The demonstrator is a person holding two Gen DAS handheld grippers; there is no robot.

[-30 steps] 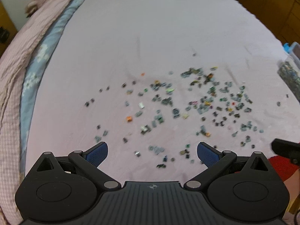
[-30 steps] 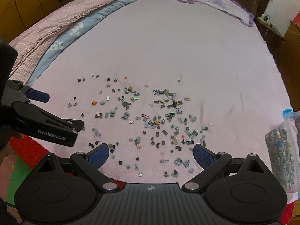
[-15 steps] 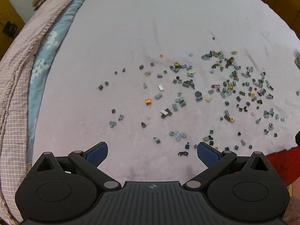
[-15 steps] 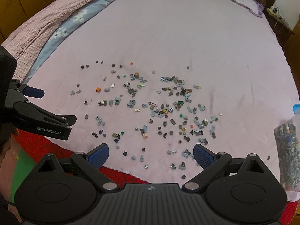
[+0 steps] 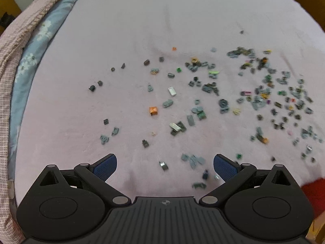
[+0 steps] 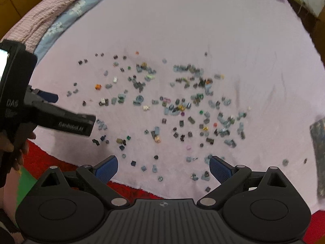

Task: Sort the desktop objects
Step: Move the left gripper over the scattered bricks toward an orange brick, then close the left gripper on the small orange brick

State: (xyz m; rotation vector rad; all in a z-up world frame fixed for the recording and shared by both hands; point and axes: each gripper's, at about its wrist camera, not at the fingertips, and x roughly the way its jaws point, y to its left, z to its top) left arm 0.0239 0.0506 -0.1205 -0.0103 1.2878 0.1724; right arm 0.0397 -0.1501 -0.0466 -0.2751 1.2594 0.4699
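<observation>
Many small building-brick pieces, mostly grey, lie scattered on a pale pink bed sheet (image 5: pixel 162 20). An orange brick (image 5: pixel 153 110) and a white piece (image 5: pixel 172 91) lie among them; the orange brick also shows in the right wrist view (image 6: pixel 98 86). My left gripper (image 5: pixel 165 165) is open and empty above the near edge of the scatter, over a small grey cluster (image 5: pixel 193 159). It also appears at the left of the right wrist view (image 6: pixel 61 109). My right gripper (image 6: pixel 163 166) is open and empty over the sheet's near edge.
A clear bag of bricks (image 6: pixel 319 154) lies at the right edge. A pink checked quilt (image 5: pixel 8 65) and a blue floral cover (image 5: pixel 30 57) run along the left. A red mat (image 6: pixel 130 191) lies below the sheet's near edge. Wooden furniture (image 6: pixel 316 24) stands at right.
Both grippers have moved lower and closer to the bricks, which look larger now. The left gripper reaches further over the sheet in the right wrist view. Both stay open.
</observation>
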